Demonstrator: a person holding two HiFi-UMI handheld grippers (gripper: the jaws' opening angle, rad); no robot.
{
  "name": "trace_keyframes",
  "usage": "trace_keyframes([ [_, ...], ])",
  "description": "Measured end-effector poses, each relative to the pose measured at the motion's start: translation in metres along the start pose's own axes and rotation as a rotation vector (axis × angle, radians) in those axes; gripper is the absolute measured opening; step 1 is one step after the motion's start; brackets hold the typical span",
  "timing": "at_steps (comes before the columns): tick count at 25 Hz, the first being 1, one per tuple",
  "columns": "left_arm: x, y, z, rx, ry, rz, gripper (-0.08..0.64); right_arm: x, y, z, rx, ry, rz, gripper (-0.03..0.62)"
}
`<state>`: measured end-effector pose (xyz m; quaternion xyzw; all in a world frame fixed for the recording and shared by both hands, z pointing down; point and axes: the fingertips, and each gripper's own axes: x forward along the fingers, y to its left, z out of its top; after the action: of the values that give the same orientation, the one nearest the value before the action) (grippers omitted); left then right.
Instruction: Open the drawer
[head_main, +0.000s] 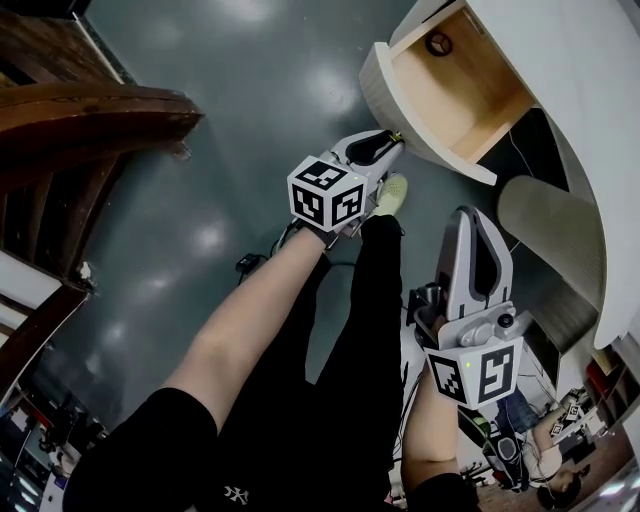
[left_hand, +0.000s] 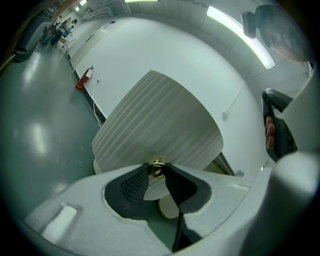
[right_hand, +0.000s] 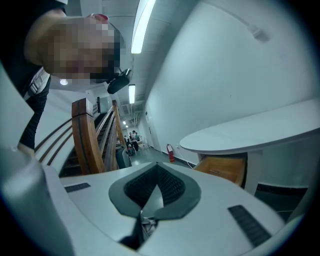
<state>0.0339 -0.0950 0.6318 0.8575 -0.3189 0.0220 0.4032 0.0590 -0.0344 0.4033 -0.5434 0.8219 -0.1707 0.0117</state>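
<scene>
Now, a small dark ring (head_main: 438, 43) inside the open wooden drawer (head_main: 466, 101).

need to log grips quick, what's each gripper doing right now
left gripper: closed on the drawer knob
right gripper: closed, holding nothing

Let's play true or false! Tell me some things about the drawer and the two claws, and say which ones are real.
1. The drawer is pulled open. True.
2. The left claw pinches the drawer's gold knob. True.
3. The right claw is holding a cup. False: its tips are together with nothing between them.
4. The drawer is stuffed full of toys. False: its wooden inside is almost bare, with only a small dark ring at the back.
5. The floor is dark grey and shiny. True.
</scene>
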Motion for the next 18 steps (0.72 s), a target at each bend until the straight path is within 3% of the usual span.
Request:
trace_keyframes([
  [18,-0.019,0.009,-0.004,0.026,0.074,0.018,0.132,0.0,0.027,0.002,-0.007,0.008,-0.002,0.014],
])
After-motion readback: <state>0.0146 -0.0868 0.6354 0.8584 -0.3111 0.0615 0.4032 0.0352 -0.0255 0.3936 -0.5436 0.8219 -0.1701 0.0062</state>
